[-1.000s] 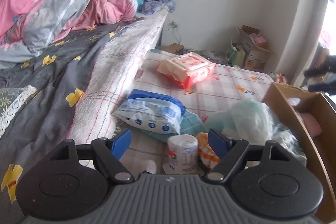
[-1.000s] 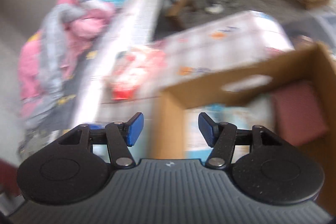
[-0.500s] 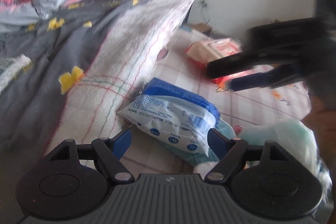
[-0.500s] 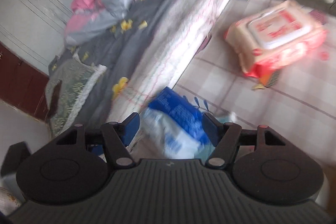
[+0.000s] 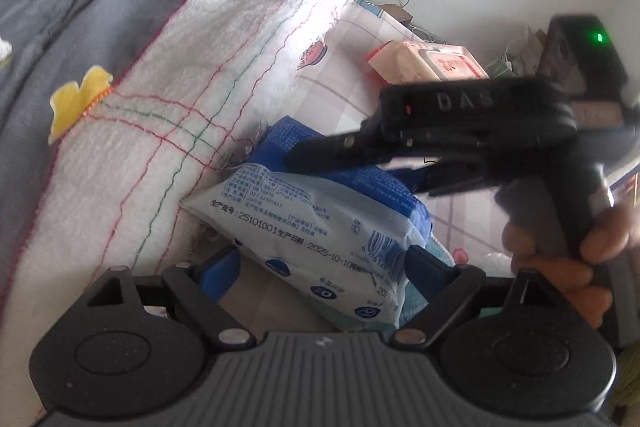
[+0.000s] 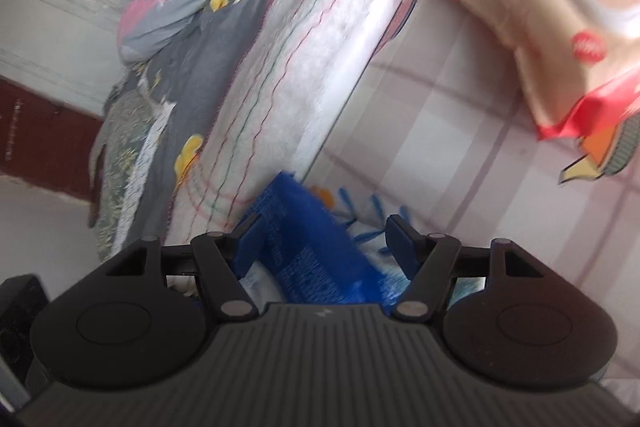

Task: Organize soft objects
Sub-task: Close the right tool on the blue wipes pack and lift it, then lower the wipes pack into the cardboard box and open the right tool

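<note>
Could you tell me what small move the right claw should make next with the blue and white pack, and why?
Probably close the right claw on the blue and white pack. Its jaws stand open on either side of the pack's blue end, so the pack is bracketed but not gripped. The left claw is open around the pack's near end too, beside the bed, so either could take it.

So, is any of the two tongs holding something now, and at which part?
Nothing is held. Both the left tongs and the right tongs are open around the blue and white soft plastic pack, not closed on it.
</note>
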`<state>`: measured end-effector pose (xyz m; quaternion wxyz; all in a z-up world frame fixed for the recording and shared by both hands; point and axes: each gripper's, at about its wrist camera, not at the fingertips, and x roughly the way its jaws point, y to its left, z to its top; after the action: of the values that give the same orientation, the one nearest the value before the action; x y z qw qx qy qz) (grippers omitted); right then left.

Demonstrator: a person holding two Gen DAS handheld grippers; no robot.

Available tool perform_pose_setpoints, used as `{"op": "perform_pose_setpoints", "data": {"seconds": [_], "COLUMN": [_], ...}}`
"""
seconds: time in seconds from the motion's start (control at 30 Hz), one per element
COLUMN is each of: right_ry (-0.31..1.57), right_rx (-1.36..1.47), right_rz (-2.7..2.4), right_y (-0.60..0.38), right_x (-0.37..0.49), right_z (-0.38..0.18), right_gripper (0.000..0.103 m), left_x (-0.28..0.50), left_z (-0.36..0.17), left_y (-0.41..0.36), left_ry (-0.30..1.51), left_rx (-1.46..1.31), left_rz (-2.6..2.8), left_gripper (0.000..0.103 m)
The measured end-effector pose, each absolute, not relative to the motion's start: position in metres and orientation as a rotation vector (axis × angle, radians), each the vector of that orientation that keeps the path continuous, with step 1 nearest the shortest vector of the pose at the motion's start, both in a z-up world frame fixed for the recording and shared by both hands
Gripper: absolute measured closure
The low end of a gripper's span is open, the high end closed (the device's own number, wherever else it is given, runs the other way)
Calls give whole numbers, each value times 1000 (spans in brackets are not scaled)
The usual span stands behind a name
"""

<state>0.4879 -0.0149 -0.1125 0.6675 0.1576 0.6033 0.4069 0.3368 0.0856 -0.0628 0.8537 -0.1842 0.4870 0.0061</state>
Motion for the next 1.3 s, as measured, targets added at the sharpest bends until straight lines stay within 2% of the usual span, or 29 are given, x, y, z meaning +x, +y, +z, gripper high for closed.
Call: {"op": "perform_pose_setpoints", "data": {"seconds": [0.07,0.17,0.33,0.6,0.9,1.1,1.3], "right_ry": [1349,1341,1292,1087,929,885,877], "right_rx": [334,358,395,438,583,703,877], "right_rz": [919,905,896,923,789,577,357], "right_y": [-13,-14,-21,-49,-165,-283,-381], "right_x": [483,480,471,436,347,270,208], "right_z": [-111,-104,-82,8,84,76,25], "right_gripper": [39,46,51,53,55,56,56], "left_x": [337,337,330,289,232,213,210], "left_z": [-62,-56,-33,40,106,101,67], "left_y": [84,80,80,58,-16,-103,-197], "left_ry": [1020,1011,961,771,677,748,872], "left_rx": [-400,-384,-398,-311,-223,-186,-80], "left_rz": [7,25,36,12,-197,-441,-619], "left_gripper": [22,24,24,23,22,22,22]}}
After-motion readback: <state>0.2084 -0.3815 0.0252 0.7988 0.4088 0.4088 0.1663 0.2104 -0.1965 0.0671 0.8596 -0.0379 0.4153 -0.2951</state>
